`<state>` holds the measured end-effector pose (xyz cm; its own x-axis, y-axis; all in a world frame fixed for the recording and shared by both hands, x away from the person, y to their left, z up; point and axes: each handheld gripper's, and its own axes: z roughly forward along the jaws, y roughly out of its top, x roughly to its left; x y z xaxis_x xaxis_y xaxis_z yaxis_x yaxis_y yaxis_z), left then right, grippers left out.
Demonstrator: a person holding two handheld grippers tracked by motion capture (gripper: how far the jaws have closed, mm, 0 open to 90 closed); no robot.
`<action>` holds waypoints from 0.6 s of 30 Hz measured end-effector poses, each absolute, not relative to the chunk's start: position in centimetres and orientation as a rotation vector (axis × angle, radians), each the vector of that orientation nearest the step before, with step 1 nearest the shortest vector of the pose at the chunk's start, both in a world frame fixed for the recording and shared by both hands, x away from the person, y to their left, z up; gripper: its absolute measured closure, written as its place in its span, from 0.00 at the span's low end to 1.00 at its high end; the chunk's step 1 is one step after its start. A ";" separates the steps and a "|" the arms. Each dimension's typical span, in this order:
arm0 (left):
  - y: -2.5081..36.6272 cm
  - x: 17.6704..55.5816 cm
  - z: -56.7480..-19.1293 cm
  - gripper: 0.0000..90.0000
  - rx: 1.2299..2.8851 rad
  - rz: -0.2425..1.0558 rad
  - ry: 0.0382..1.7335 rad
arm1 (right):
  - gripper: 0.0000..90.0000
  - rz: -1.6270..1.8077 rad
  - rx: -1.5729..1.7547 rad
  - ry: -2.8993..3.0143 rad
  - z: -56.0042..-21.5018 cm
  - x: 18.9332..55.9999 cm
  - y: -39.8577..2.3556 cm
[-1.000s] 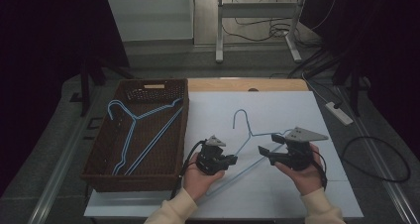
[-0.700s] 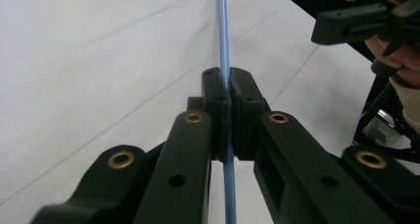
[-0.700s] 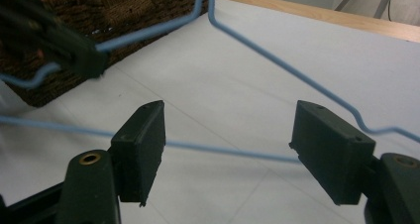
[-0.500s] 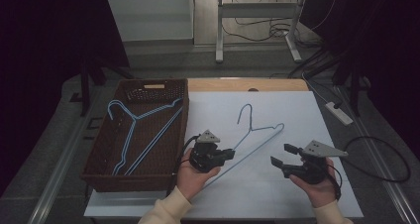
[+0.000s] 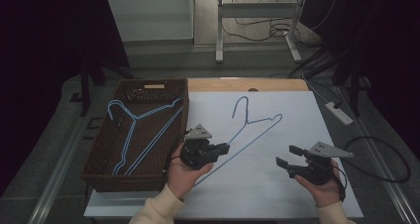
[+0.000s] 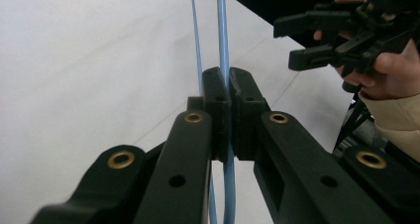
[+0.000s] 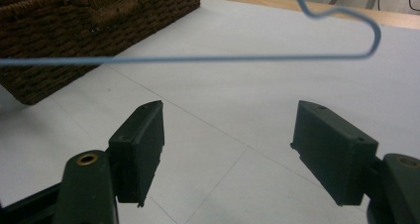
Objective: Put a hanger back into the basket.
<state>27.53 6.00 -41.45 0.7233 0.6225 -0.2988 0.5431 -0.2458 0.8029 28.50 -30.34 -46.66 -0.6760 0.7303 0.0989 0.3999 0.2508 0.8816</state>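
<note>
A blue wire hanger (image 5: 257, 127) hangs tilted over the white table (image 5: 257, 199), hook pointing to the far side. My left gripper (image 5: 222, 148) is shut on its long bottom wire near the lower end. In the left gripper view the wire (image 6: 221, 40) runs up from between the closed pads (image 6: 214, 92). My right gripper (image 5: 287, 155) stands open to the right of the hanger, apart from it. In the right gripper view the hanger (image 7: 223, 59) crosses above the open gripper (image 7: 228, 130), nothing between the fingers. The right gripper (image 6: 304, 40) also shows far off in the left gripper view.
A brown wicker basket (image 5: 101, 177) sits at the table's left with several blue hangers (image 5: 131, 130) lying in it; its wall (image 7: 74, 21) shows in the right gripper view. A power strip (image 5: 339, 112) and cable (image 5: 379, 162) lie on the floor right.
The right gripper has drawn away from the hanger, to the right and toward the person. The left gripper has lifted the hanger, and its hook now sits farther up the table.
</note>
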 end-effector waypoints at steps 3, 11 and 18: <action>7.2 27.4 -40.4 0.97 1.901 0.122 0.891 | 0.32 1.395 1.045 2.203 -46.9 28.6 -30.4; 10.1 27.1 -38.7 0.97 1.866 0.160 0.884 | 0.32 1.371 1.056 2.221 -47.2 28.8 -30.3; 14.0 27.1 -37.9 0.97 1.820 0.198 0.909 | 0.32 1.357 1.061 2.234 -47.4 29.0 -30.3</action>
<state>27.09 14.00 -37.86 0.6985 0.6625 -0.2705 0.4902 -0.1676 0.8553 28.95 -30.32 -47.45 -0.6734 0.7321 0.1033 0.4292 0.2733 0.8609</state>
